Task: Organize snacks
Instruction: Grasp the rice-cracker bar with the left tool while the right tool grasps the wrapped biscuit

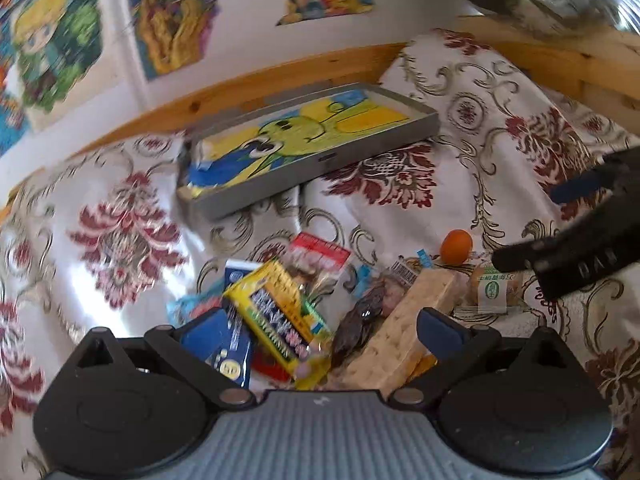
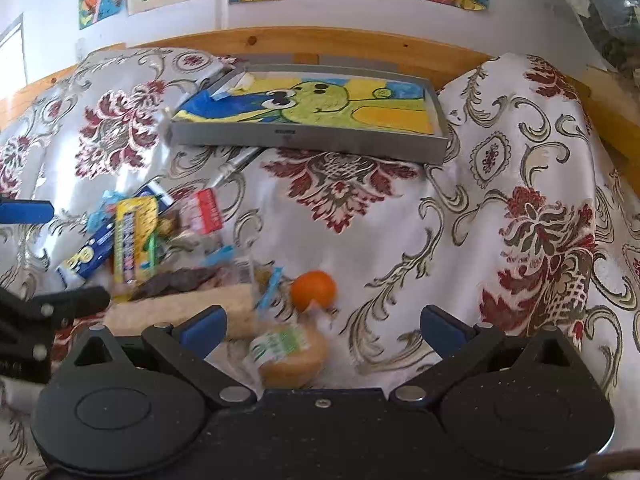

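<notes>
Between the wide-apart blue pads of the left gripper (image 1: 324,330), hovering over a yellow printed snack packet (image 1: 280,320) and a pale nougat-like bar (image 1: 408,332) in the heap. Spreading equally empty at the right gripper (image 2: 322,330), facing a round wrapped bun (image 2: 290,354) beside a small orange fruit (image 2: 313,291). Likely paying to be singling out one item, closing squarely, then carrying toward the grey shallow tray with a cartoon-drawing floor (image 2: 304,142), well apart on the floral satin cloth (image 2: 400,240).
</notes>
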The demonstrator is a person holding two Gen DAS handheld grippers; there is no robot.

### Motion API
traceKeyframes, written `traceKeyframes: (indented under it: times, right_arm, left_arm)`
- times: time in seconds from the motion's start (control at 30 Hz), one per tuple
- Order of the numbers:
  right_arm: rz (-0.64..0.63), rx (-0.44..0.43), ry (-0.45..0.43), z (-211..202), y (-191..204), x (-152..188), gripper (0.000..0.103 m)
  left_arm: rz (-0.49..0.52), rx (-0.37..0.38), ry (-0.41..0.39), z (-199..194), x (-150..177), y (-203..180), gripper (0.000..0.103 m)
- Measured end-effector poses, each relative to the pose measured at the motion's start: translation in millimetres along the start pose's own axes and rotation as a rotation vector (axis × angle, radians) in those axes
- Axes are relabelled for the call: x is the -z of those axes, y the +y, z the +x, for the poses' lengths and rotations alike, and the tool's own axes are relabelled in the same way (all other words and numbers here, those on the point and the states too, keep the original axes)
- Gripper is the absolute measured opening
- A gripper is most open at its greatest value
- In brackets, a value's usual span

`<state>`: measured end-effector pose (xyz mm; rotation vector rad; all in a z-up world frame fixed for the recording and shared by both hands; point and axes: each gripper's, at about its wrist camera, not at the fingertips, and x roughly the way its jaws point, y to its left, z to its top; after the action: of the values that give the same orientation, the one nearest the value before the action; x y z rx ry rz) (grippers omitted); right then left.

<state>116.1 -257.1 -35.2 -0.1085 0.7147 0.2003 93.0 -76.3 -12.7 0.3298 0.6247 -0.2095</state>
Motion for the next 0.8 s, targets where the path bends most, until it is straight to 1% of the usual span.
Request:
traceKeyframes:
  times: [0.1,0.23,0.3,0.4,0.57,0.8]
  right_arm:
    - [0.046,-0.004,0.017,6,-9,2,0.102]
    - [0.078,-0.044,0.05,12,-16,3,0.102]
    - [0.08,-0.064,0.052,13,-16,4,0.102]
    - [0.085,-0.075,0.051,15,-16,5,0.102]
    - [0.099,-0.086,0.056,17,-17,6,0.102]
    - [0.127,-0.092,0.086,23,-21,8,0.102]
  left_arm:
    - [0.028,0.021,0.008,7,-3,-4,0.103]
    - [0.012,0.085,0.078,21,-6,-5,0.103]
    - [-0.004,0.106,0.096,27,-5,-3,0.103]
    - [-0.006,0.121,0.096,32,-5,-4,0.103]
    - [0.018,0.128,0.102,38,-4,-7,0.103]
    - [0.025,0.161,0.126,48,-2,-9,0.103]
